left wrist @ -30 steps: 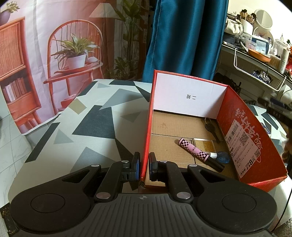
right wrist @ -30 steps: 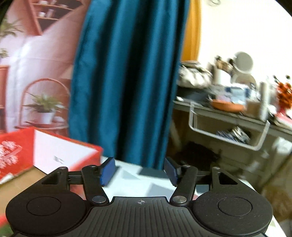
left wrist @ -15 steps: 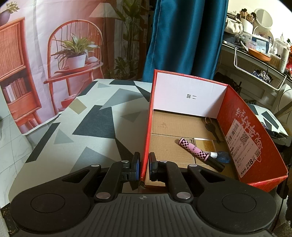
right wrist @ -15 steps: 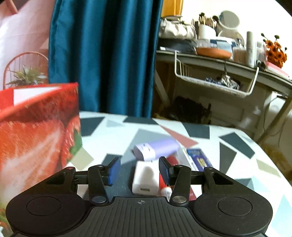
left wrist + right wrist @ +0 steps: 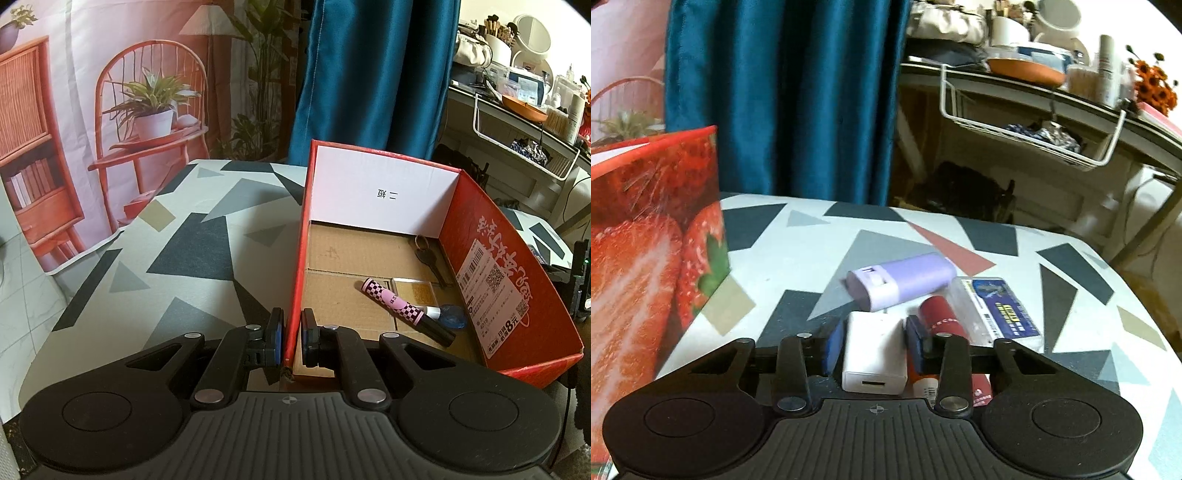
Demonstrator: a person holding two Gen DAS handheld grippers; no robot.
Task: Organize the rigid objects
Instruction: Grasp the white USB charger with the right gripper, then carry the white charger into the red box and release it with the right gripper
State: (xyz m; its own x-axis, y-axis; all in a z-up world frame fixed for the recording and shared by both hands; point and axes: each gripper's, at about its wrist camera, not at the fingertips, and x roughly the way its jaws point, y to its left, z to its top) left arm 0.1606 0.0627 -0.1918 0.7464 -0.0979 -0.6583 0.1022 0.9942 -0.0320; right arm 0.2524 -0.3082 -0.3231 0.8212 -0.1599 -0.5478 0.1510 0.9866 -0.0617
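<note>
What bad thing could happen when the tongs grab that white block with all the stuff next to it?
The right tongs are closing around the white charger, and the red tube lies right against one finger, so it may get nudged or rolled. The purple case sits just beyond and could be bumped. The left tongs pinch the red box wall; a tug could tip it.

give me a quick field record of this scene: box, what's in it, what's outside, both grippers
box: red cardboard box, open top
in box: checkered pink tube, keys, clear case
on table: white charger, purple power bank, red tube
left gripper: shut on box's left wall
right gripper: closing around white charger
</note>
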